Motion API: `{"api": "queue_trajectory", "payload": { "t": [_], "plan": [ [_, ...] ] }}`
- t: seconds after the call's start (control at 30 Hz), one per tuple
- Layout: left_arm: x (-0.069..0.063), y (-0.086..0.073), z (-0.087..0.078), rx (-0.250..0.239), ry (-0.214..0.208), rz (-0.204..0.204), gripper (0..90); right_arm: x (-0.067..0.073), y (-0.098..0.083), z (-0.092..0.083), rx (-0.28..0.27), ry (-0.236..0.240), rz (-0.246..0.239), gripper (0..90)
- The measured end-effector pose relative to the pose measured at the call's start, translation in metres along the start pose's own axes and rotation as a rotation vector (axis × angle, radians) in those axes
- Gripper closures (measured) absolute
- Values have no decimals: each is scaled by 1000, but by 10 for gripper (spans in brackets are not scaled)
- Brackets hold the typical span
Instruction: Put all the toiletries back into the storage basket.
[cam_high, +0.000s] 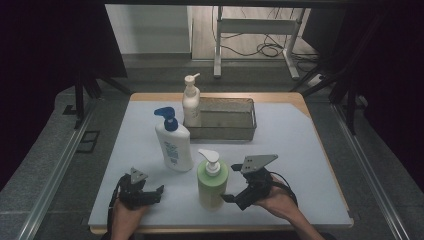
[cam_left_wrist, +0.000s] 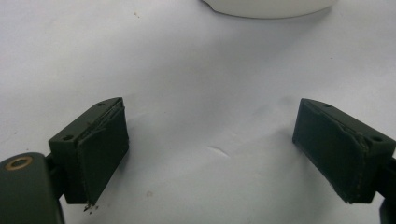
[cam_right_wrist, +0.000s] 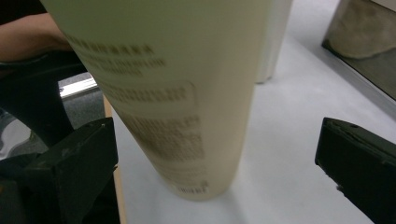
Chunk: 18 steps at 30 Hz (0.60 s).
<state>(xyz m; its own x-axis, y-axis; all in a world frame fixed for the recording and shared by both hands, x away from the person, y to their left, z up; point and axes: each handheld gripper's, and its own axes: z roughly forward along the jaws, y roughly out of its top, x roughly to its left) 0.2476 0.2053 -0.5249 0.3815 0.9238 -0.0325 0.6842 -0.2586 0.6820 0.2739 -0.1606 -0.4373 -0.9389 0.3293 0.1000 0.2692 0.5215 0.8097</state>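
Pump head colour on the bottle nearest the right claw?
White pump head on the pale green bottle; high view shows it best.

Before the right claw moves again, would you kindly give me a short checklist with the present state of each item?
1. Right claw open: ok; its jaws stand wide apart.
2. Green pump bottle free of the pads: ok in the right gripper view; there are gaps on both sides.
3. Green pump bottle upright on the table mat: ok.
4. Left claw open and empty: ok; it rests on the mat.
5. Blue-capped bottle clear of the green one: ok, apart.
6. Room in the metal tray beside the white pump bottle: ok, by the high view.
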Motion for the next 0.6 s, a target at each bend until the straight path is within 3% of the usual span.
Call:
{"api": "queue_trajectory", "payload": {
  "t": [0.6],
  "plan": [
    [0,0,0,4,-1,2,102,14,21,22,-9,0,-38,19]
  ]
}}
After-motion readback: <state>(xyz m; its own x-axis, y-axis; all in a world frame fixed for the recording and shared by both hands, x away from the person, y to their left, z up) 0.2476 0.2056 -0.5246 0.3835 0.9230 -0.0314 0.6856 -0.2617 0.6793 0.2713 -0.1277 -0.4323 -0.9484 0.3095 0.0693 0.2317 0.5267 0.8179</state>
